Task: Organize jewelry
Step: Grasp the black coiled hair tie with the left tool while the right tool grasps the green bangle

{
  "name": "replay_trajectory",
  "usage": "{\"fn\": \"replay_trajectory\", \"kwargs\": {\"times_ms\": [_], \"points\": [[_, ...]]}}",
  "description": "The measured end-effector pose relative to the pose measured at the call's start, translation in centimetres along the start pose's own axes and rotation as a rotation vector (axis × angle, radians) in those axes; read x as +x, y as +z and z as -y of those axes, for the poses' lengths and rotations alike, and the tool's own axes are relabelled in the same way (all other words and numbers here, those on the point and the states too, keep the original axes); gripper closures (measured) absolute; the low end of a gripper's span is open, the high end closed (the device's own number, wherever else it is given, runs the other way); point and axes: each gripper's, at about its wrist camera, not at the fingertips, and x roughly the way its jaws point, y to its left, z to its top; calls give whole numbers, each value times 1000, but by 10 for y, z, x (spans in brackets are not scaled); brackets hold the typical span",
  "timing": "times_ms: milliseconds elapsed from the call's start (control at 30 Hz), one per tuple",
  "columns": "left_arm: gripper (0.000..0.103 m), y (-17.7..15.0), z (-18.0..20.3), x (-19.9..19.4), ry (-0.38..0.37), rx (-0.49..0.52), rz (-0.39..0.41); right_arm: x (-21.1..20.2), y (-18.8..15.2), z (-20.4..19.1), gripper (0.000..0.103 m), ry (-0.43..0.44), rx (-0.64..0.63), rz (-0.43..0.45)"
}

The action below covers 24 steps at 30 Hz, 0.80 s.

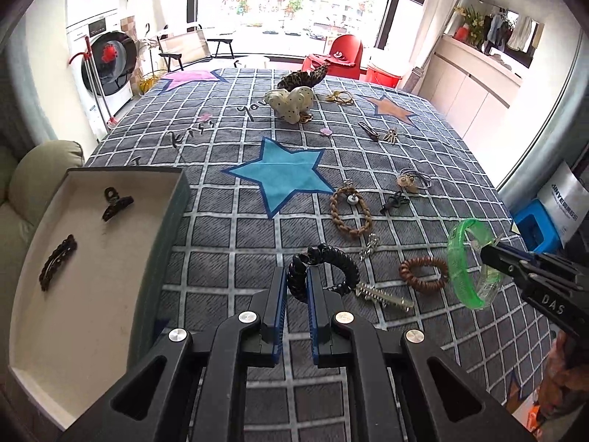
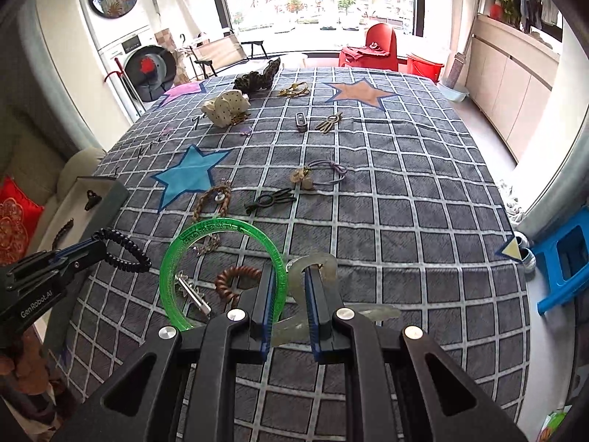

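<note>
Left gripper (image 1: 296,278) jaws narrow, pinching a black coil hair tie (image 1: 324,270) that loops out past the right fingertip, lifted above the quilt (image 1: 228,243). Right gripper (image 2: 291,276) jaws narrow, clamped on the green bangle (image 2: 221,265); its ring hangs out left of the jaws, raised off the quilt. Between the two grippers, lying flat: a spiky metal clip (image 1: 383,294) just right of the left jaws, a brown coil tie (image 1: 423,274) beside it. Left of the left jaws, the open box (image 1: 44,294) holds two dark hair clips: one long (image 1: 57,261), one claw type (image 1: 116,202). Further ahead: a braided brown loop (image 1: 349,210), a black clip (image 1: 394,202), then a blue star patch (image 1: 279,173). Far end: a cream dotted scrunchie (image 1: 291,101) and a leopard scrunchie (image 1: 302,77), touching.
</note>
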Motion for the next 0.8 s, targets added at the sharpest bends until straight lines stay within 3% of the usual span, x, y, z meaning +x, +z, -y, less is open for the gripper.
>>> {"fn": "replay_trajectory", "kwargs": {"times_ms": [200,233,300,333,533,800], "points": [[90,-10,-10,-10,1,-12,12,13,-20,-10,83,-7,-42,-81],[90,-11,-11,-11,0,-13,13,14,-22,-12,77,-14,-53,-92],[90,-14,-14,-12,-1,-17,13,9,-27,-16,42,-45,-80,-80],[90,-14,-14,-12,-2,-17,13,6,-28,-17,36,-59,-91,-68],[90,-19,-14,-15,-5,-17,16,-5,-26,-31,35,-50,-150,-40],[90,-24,-19,-23,6,-19,26,7,-42,-54,42,29,-157,-109]]}}
